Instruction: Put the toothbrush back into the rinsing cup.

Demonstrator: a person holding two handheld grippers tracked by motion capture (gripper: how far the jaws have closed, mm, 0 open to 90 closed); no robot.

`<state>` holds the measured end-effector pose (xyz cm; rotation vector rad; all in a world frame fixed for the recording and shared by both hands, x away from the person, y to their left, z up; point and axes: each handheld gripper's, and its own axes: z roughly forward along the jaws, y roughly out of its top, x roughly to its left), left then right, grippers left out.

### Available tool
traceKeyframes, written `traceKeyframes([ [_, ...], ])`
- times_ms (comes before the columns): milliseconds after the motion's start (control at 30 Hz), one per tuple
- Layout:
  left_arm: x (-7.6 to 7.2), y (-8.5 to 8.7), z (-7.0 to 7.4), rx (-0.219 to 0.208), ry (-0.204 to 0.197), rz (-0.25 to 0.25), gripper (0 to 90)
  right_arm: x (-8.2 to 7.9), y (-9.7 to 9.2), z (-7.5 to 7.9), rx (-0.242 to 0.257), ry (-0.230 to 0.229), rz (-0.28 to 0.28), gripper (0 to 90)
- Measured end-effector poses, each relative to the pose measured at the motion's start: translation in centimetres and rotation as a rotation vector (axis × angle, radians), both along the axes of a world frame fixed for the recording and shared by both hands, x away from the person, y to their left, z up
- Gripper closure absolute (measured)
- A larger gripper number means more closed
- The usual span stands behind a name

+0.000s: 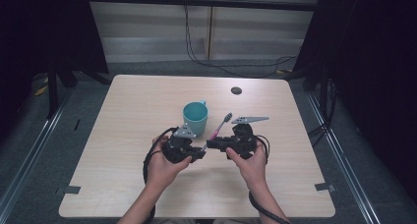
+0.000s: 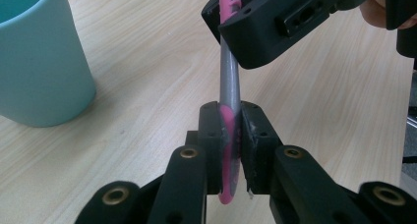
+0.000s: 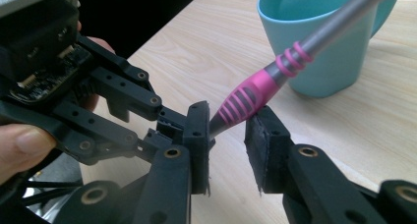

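A: Where's the toothbrush [image 1: 220,126]?
B: Above the desk [image 1: 123,116], beside the teal cup [image 1: 194,117]; bristles toward 1 o'clock. Our left gripper [image 2: 231,130] clamps its handle; our right gripper [image 3: 227,130] fingers sit apart around it.

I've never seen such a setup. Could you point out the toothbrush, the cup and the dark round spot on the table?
toothbrush [image 3: 255,97]: right gripper view, on its pink ribbed handle.
cup [image 1: 195,117]: high view, on its teal outer wall.
dark round spot [image 1: 236,90]: high view, on its middle.
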<state>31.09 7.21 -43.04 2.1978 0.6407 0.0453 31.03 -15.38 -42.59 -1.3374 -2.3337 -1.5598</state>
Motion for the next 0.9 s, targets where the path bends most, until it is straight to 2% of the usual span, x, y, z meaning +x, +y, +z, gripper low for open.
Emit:
traceKeyframes([
  [200,-0.1,-0.2,-0.4,-0.007,0.015,0.009,80.9,0.0,0.0,0.0,0.020,0.000,-0.004,73.3],
  [367,0.0,-0.5,-0.7,-0.007,0.013,0.004,80.3,0.3,0.0,-0.1,0.054,0.010,0.022,80.3],
  [400,-0.1,-0.6,-0.9,-0.034,0.030,-0.003,80.1,0.3,0.0,0.0,0.073,0.013,0.030,82.3],
  [433,-0.1,-0.7,-0.9,-0.043,0.037,-0.006,79.4,0.2,0.1,0.1,0.077,0.014,0.030,82.8],
  [533,-0.1,-0.7,-0.9,-0.031,0.038,-0.008,78.8,0.1,0.4,0.4,0.046,0.001,0.045,83.3],
  [567,-0.1,-0.7,-1.0,-0.040,0.037,-0.008,78.8,0.2,0.5,0.5,0.042,0.000,0.050,83.3],
  [700,-0.1,-0.7,-0.9,-0.058,0.044,-0.018,78.3,0.2,0.4,0.5,0.053,0.000,0.053,83.4],
  [900,-0.2,-1.2,-0.9,-0.061,0.042,-0.031,74.8,0.1,0.8,0.5,0.050,-0.024,0.033,83.6],
])
